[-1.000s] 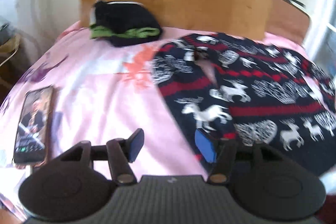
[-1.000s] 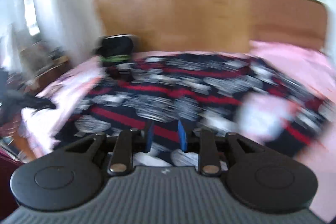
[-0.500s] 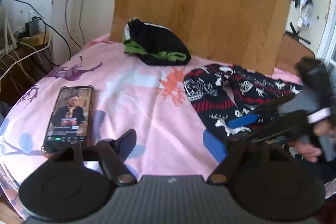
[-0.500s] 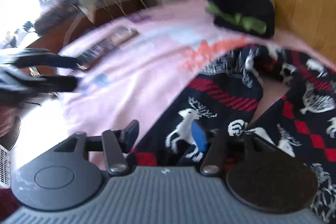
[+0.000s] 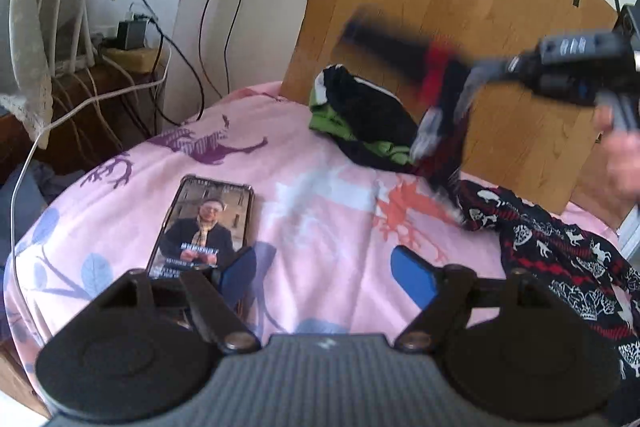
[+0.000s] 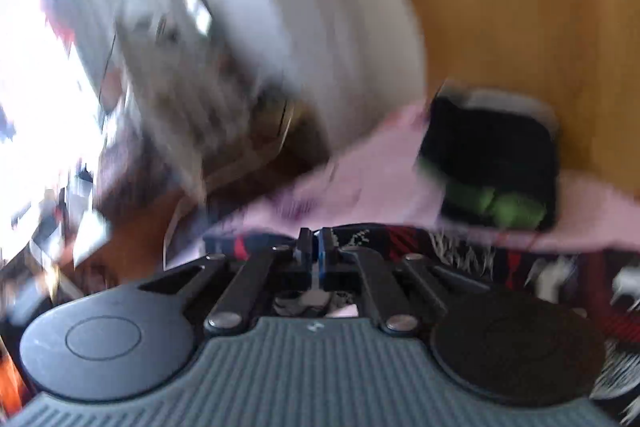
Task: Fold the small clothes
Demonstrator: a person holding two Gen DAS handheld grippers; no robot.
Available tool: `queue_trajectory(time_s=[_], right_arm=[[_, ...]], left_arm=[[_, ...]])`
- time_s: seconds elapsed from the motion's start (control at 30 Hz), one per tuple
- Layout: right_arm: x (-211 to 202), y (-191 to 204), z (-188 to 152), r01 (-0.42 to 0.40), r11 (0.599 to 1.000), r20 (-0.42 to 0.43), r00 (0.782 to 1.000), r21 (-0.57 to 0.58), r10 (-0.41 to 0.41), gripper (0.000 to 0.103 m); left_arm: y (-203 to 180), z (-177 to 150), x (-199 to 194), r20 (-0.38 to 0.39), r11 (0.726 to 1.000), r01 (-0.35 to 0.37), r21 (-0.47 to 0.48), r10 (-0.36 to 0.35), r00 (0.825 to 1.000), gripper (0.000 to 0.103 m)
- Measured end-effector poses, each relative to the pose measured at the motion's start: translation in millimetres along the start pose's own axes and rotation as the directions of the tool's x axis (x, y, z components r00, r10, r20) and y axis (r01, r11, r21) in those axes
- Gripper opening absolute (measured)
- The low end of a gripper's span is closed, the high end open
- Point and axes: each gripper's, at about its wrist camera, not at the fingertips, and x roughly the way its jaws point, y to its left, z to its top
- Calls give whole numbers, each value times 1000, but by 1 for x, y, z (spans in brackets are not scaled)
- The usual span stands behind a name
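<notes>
Two grippers: right gripper [image 6: 317,255] clenched on patterned sweater [image 5: 560,251] edge, lifted; left gripper [image 5: 324,275] released, jaws apart, empty. Risk: dragged cloth may topple the folded pile [image 5: 360,119] beyond.

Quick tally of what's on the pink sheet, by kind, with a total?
Clothes: 2, the reindeer-pattern sweater, one end lifted in the right gripper, and the folded black-and-green garment
Phones: 1, the phone
Total: 3
</notes>
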Motion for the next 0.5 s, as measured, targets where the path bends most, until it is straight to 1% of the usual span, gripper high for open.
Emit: queue_trajectory(time_s=[0.1,0.17,0.23,0.37,0.43,0.5], right_arm=[[-51,-35,31,31,997,117,992,69,-39,5],[-91,-63,38,51,992,183,980,119,-73,5],[-129,-86,35,74,985,241,964,155,-110,5],[-205,-142,9,134,959,334,918,249,-214,5],[-239,-173,-16,153,939,362,894,308,-264,5],[-265,-206,-45,173,915,366,877,365,-311,6]], left_arm=[[-8,7,9,-2,1000,7,7,-7,1000,78],[-18,14,23,-14,1000,21,16,-21,1000,78],[-33,25,41,-25,998,52,31,-51,998,78],[-74,49,86,-50,991,119,63,-116,992,79],[-100,61,116,-78,984,168,65,-163,984,80],[-128,71,151,-115,973,220,67,-212,971,81]])
